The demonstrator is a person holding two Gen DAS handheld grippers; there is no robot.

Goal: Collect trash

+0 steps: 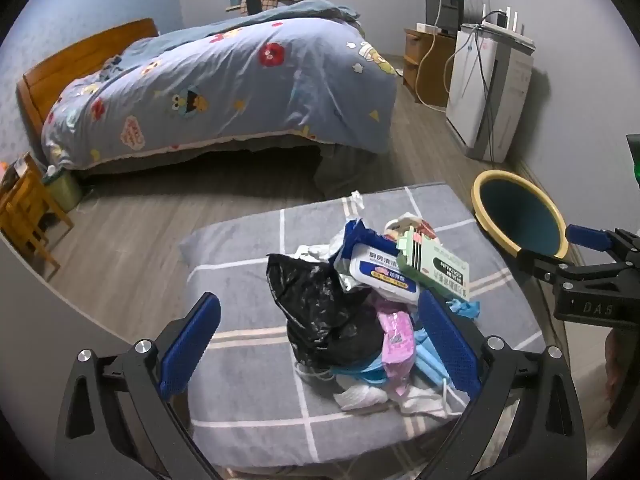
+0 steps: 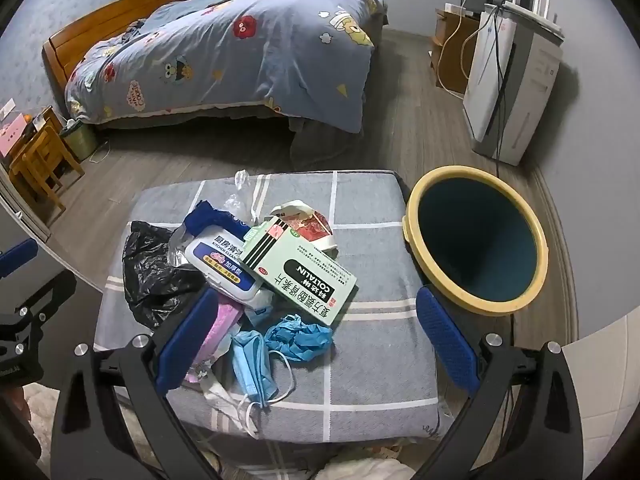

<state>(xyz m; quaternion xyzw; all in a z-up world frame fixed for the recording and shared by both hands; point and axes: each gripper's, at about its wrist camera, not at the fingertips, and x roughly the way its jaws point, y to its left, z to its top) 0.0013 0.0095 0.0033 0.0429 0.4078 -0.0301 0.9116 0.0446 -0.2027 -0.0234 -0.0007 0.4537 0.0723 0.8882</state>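
Cardboard, light and stiff: the medicine box (image 2: 298, 270) lies atop the trash pile at frame centre, best gripped across its short edges. Left gripper (image 1: 320, 344) & right gripper (image 2: 316, 344) are spread apart, nothing held.

The left gripper (image 1: 320, 348) is hovering with its blue pads spread wide over a grey checked cushion (image 1: 248, 264). Between and just ahead of the pads a trash pile is lying: a black plastic bag (image 1: 320, 308), a pink wrapper (image 1: 396, 340), a wipes pack (image 1: 380, 272) and a green box (image 1: 436, 264). Ahead to the right, a yellow-rimmed bin (image 1: 520, 216) is standing, with the right gripper (image 1: 592, 256) reaching beside it.
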